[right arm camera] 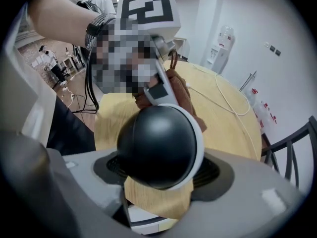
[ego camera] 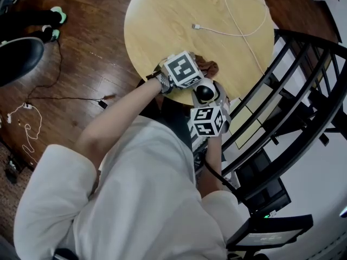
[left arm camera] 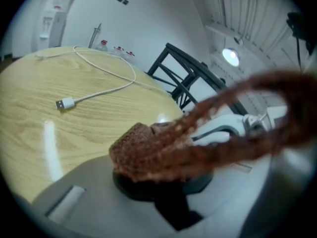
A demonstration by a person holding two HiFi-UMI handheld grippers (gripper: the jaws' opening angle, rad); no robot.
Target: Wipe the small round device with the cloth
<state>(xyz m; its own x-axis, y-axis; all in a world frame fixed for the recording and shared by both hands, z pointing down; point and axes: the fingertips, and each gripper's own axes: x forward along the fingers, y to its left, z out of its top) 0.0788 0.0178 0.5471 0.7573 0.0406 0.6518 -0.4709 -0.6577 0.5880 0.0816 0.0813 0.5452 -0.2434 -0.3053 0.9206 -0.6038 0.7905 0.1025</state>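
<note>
- Jaws: our left gripper (left arm camera: 158, 180) is clamped on the cloth (left arm camera: 148, 150), a brown wad with one strand trailing up past the lens. Our right gripper (right arm camera: 161, 177) pinches the device (right arm camera: 161, 145), a black dome with a white rim, between its pads.
- Table (ego camera: 162, 26): round, pale wood. Both grippers meet over its near edge.
- Chair (ego camera: 303, 91): black bars, just beside the table's right edge.
- Device and cloth: we hold the device above the table's near edge. The cloth sits just behind it, and we cannot tell whether they touch.
- Cable (ego camera: 238, 31): white, looped on the far half of the table, well apart from the grippers.
</note>
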